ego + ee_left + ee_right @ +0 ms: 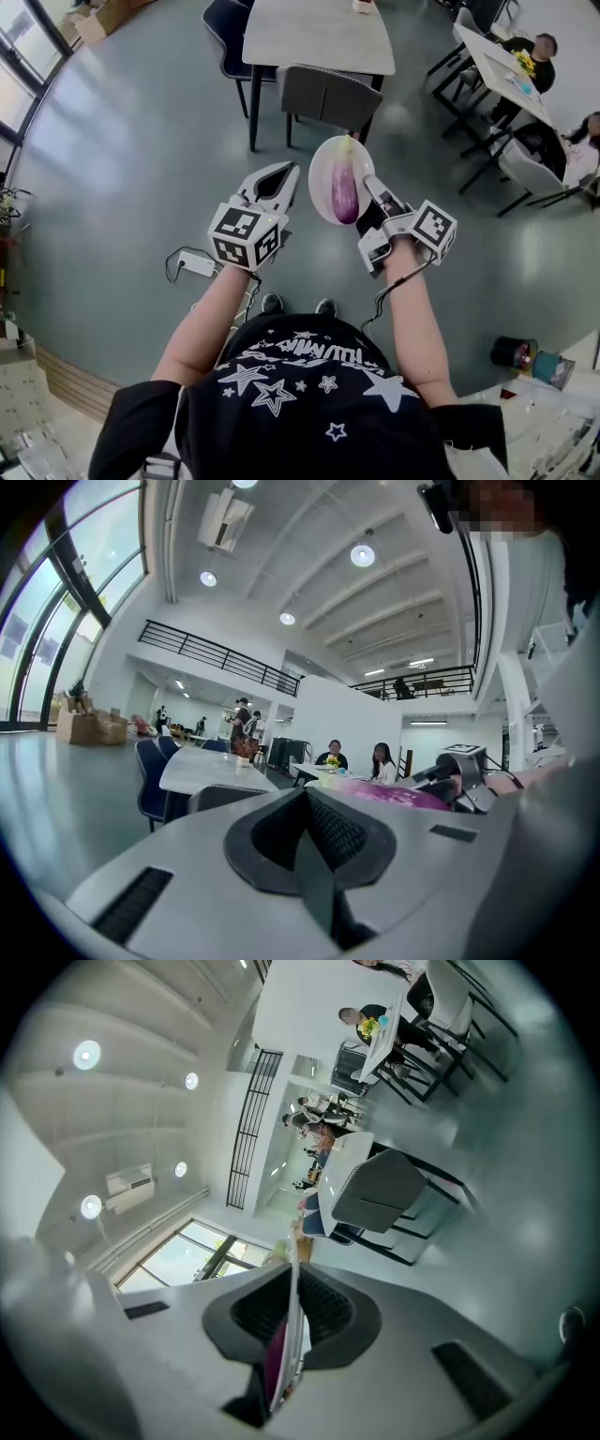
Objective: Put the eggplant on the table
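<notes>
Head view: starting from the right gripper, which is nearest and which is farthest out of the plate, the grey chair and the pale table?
1. The plate, pinched at its rim by the right gripper, with the eggplant lying on it.
2. The grey chair, ahead, beyond the plate.
3. The pale table, behind the chair, farthest.

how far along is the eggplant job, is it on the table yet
Not yet. Done so far: the eggplant lies on a white plate, and the right tongs are clamped on the plate's rim. In hand: the carry, with the grey table ahead, behind a chair. Left to do: reach the table and set the eggplant down. The left tongs are shut and empty.
</notes>
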A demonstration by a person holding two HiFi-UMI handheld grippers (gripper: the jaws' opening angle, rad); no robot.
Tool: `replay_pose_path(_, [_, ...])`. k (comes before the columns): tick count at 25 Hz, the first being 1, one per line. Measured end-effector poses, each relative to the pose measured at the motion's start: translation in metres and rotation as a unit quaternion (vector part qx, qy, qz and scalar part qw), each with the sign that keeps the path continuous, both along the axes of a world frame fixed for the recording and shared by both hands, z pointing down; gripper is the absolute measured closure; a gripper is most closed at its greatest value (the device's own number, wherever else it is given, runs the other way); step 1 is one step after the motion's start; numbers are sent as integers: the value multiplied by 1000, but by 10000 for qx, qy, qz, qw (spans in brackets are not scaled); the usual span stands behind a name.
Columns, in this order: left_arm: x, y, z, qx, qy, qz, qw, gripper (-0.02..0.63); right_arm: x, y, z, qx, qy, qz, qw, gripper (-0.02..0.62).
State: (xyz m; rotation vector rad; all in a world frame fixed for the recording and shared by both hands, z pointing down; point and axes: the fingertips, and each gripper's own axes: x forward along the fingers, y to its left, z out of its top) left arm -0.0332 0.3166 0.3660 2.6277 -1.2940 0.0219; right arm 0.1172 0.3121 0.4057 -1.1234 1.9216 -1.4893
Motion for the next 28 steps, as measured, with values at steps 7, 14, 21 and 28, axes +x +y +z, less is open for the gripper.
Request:
replay_pose_path(7, [-7,1,0,13,4,36,10000,598,-11,2,-3,53,40,-46,10000,566])
replay_pose_path(14, [-26,0,4,-11,43,48,10000,598,-26,1,2,-9,139,36,9999,566])
replay_pose_path(21, [-58,-8,4,-3,116,21,9999,598,-57,-7,-5,123,212,24,9997,566])
replay_pose_path(28, [-89,-18,10,-13,171,66,9998,598,-84,-14,0,70,53,193,9998,566])
